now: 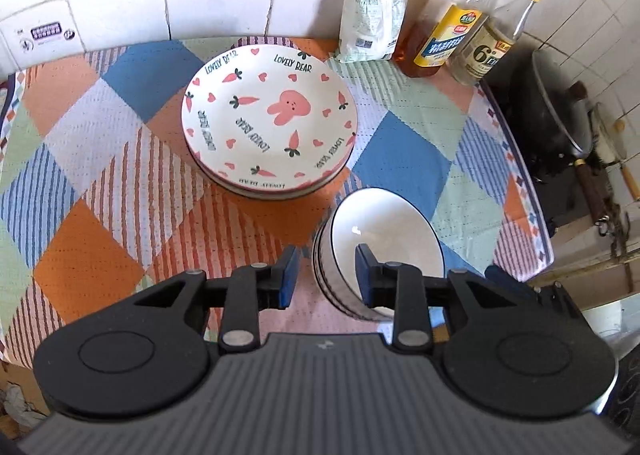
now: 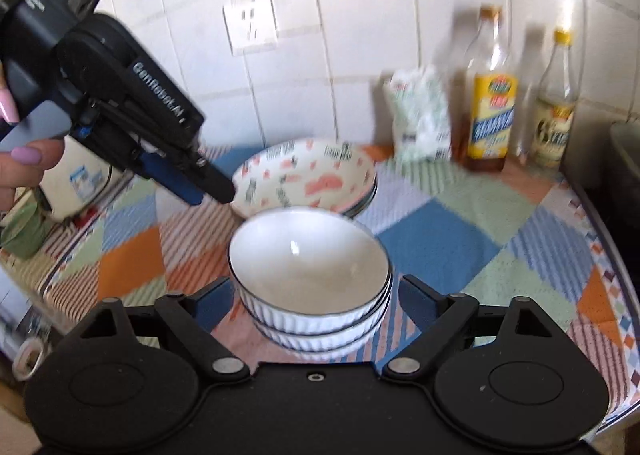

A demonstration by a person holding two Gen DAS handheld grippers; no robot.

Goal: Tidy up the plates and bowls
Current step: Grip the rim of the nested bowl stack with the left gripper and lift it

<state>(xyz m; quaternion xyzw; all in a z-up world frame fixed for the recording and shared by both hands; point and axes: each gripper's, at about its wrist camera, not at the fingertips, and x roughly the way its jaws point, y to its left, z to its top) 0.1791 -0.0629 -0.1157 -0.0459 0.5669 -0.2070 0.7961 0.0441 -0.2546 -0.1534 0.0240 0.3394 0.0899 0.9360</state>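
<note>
Right wrist view, ribbed white bowls (image 2: 310,275) stacked, quilted patchwork cloth (image 2: 440,251), both hand-held grippers open.

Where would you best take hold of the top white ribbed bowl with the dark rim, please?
Probably by the thin upright rim of the white ribbed bowl, one finger inside, one outside, coming from above. It is nested in the stack, so its sides are mostly covered.
</note>
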